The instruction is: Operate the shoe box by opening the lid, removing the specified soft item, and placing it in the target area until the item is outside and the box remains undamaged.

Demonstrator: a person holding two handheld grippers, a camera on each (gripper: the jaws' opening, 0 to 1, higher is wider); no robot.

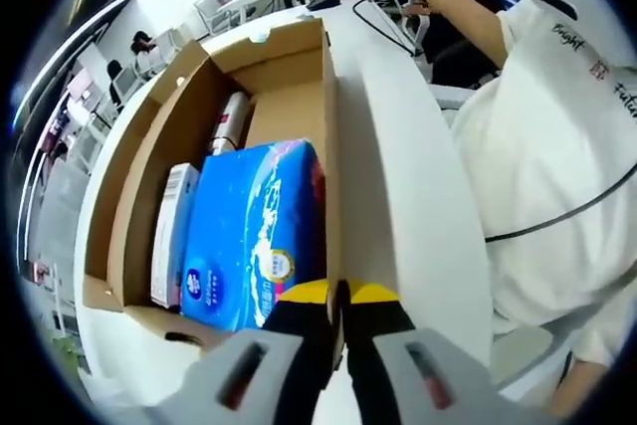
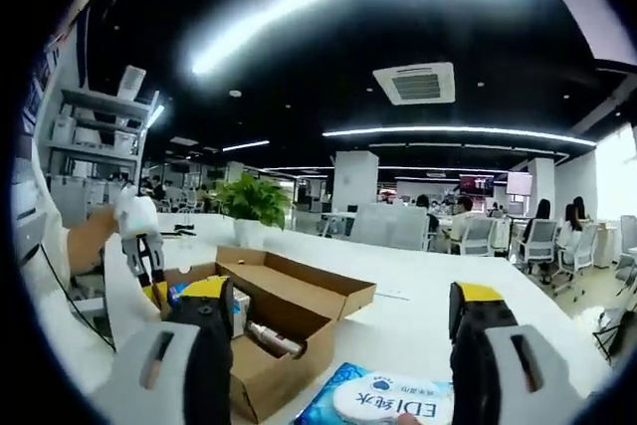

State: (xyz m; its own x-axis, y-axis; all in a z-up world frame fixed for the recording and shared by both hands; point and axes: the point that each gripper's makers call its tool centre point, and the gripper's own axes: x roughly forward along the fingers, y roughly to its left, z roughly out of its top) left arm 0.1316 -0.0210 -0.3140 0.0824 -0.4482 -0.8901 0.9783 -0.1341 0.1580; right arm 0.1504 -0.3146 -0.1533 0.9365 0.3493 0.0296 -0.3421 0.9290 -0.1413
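Observation:
The cardboard shoe box (image 1: 299, 57) stands open on a white table, its lid flap (image 1: 109, 176) folded out to the side. Inside lie a blue tissue pack (image 1: 249, 236), a white and blue carton (image 1: 174, 231) and a silver and red can (image 1: 229, 124). My left gripper (image 1: 338, 298) is shut on the box's near wall; it also appears as the left gripper (image 2: 149, 261) at the box's corner. My right gripper (image 2: 343, 298) stands wide open above the table, apart from the shoe box (image 2: 284, 330). A blue wipes pack (image 2: 383, 400) lies low between its jaws.
A person in a white shirt (image 1: 557, 146) stands close on the right of the box. The white table (image 1: 398, 146) runs on beside the box. Behind it are a potted plant (image 2: 249, 201), office chairs (image 2: 537, 241) and seated people.

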